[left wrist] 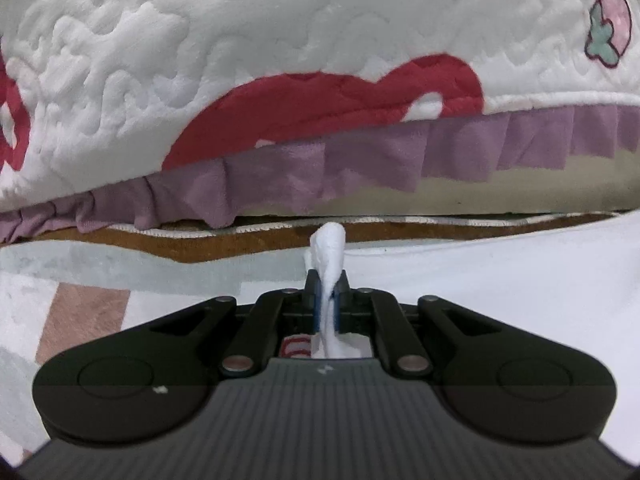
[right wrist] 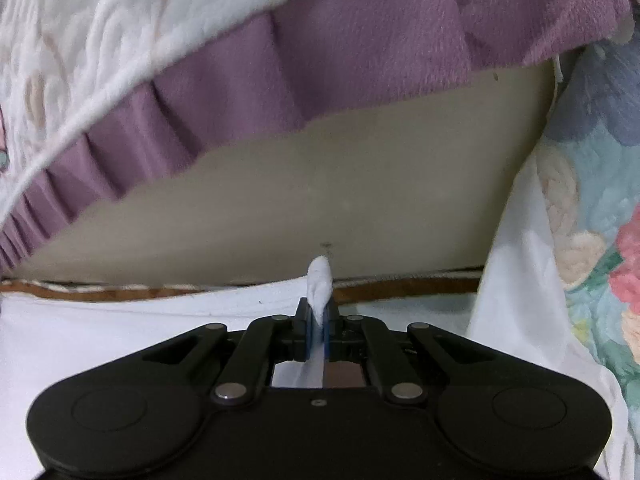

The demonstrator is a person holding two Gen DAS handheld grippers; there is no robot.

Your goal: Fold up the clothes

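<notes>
The white garment (left wrist: 500, 280) runs off the frame edge, its kind indiscernible, pinched fold hidden between pads

White quilted bedspread (left wrist: 240, 60) fills the top of the left view — red shapes (left wrist: 320, 108) on it, a small pink strawberry motif (left wrist: 610, 28) at right. Purple ruffle (left wrist: 360, 160) hangs along its lower edge over a beige bed base (right wrist: 340, 200). Below, a rug (left wrist: 80, 308) with brown border (left wrist: 200, 244). Floral quilt (right wrist: 600, 200) at right edge of the right view — pink and blue flowers.

A patterned rug (left wrist: 80, 312) with a brown border carries the white garment (left wrist: 500, 280).
</notes>
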